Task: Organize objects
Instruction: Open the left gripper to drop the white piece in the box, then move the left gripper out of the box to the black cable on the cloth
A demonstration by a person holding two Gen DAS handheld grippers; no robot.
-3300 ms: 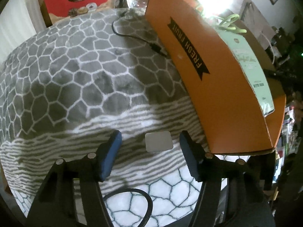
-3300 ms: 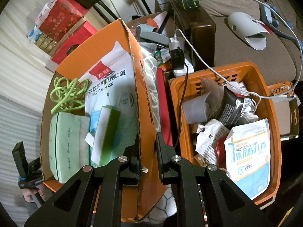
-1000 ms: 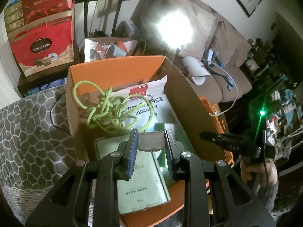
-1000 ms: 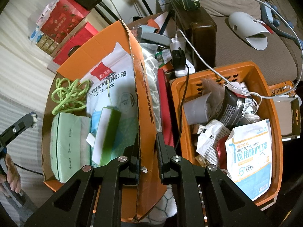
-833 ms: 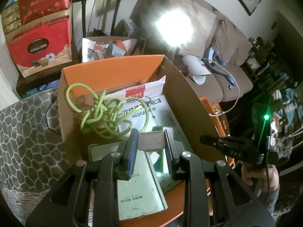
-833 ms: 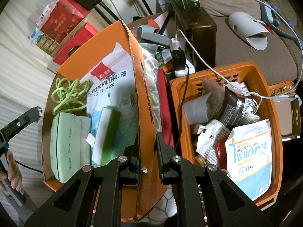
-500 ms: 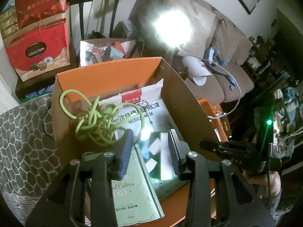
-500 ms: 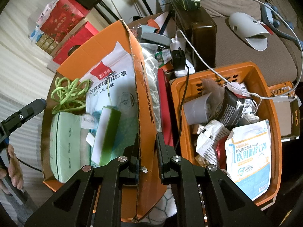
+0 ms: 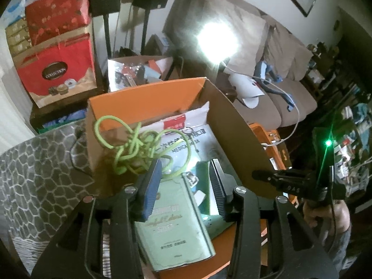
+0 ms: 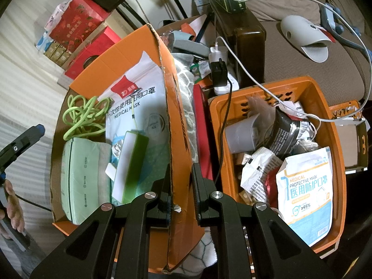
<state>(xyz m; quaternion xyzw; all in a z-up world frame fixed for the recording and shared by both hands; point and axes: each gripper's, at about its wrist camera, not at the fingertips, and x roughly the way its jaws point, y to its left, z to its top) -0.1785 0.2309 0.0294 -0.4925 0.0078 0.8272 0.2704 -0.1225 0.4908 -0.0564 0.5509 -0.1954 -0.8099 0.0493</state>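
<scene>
The landmark is the orange cardboard box (image 10: 130, 53), open at the top. The left gripper (image 9: 184, 187) hovers over the box's near end with its blue-padded fingers (image 9: 152, 189) spread apart and nothing between them. Directly beneath it, inside the box, lies a pale green tissue pack (image 9: 176, 223); a tangled lime-green cord (image 9: 137, 148) sits toward the box's far left corner, and a white medical mask bag (image 10: 137, 107) covers the box floor beyond. A green-and-white slim box (image 10: 130, 165) leans just beside the tissue pack, with a small white square item (image 10: 111, 171) touching its near side. The right gripper (image 10: 180, 186) straddles the box's right wall (image 10: 179, 139), its jaws narrowed onto the cardboard edge. To the right of the box stands an orange plastic basket (image 10: 334, 153) holding packets and another mask bag (image 10: 307, 193).
</scene>
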